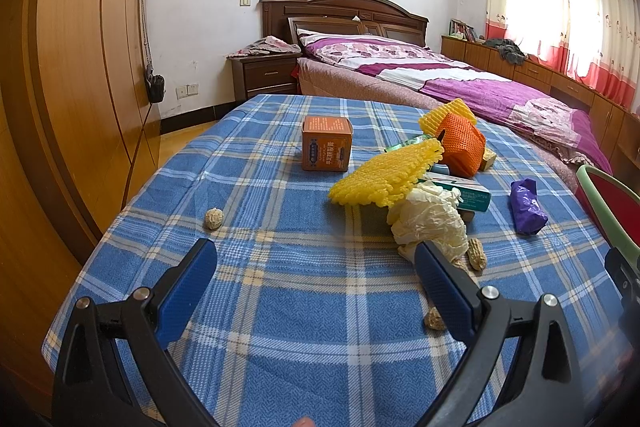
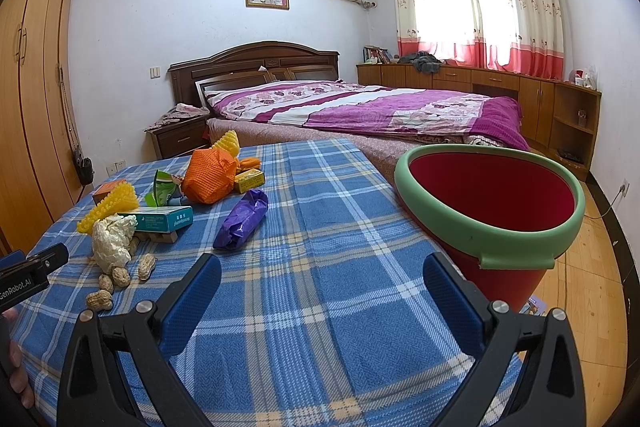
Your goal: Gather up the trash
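Note:
Trash lies on a blue plaid tablecloth (image 1: 280, 267): an orange-brown box (image 1: 327, 143), yellow foam net (image 1: 384, 175), orange foam net (image 1: 462, 143), crumpled white paper (image 1: 428, 217), a teal carton (image 1: 466, 191), a purple wrapper (image 1: 528, 207) and several peanut shells (image 2: 120, 277). My left gripper (image 1: 316, 259) is open with nothing in it, its right finger just in front of the white paper. My right gripper (image 2: 322, 275) is open and holds nothing, with the purple wrapper (image 2: 242, 219) ahead to the left. A red bucket with a green rim (image 2: 490, 223) stands at the table's right edge.
A bed with a purple quilt (image 2: 380, 111) lies behind the table. A wooden wardrobe (image 1: 72, 67) fills the left wall, a nightstand (image 1: 268, 73) stands beside the bed, and low cabinets (image 2: 500, 87) run under the curtained window. Wooden floor shows to the right.

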Motion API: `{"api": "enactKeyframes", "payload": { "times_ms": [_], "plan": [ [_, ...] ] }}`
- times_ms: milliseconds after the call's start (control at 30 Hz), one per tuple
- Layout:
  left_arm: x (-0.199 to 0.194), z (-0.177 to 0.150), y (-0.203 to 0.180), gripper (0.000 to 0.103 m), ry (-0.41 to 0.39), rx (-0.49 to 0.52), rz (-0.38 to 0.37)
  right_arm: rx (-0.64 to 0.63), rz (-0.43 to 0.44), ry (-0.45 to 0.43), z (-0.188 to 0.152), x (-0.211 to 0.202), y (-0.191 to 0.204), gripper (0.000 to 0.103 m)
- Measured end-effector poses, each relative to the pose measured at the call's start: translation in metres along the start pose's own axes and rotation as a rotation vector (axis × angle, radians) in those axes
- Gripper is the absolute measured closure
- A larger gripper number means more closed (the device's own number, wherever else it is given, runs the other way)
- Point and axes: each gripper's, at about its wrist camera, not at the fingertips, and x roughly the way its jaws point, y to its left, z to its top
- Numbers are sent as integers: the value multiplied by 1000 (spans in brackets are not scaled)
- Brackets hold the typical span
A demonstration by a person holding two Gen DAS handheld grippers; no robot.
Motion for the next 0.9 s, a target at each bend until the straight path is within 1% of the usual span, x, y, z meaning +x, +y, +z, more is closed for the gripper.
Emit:
{"api": "enactKeyframes", "payload": {
  "times_ms": [567, 733, 900],
  "plan": [
    [0, -1, -1, 4, 3, -2, -2, 1, 0, 3, 0, 0, -1, 0],
    [-2, -5, 1, 4, -6, -10, -5, 1, 10, 59, 1, 6, -1, 0],
    [5, -1, 1, 4, 52, -23, -33, 16, 39, 129, 9, 15, -2, 0]
  ]
}}
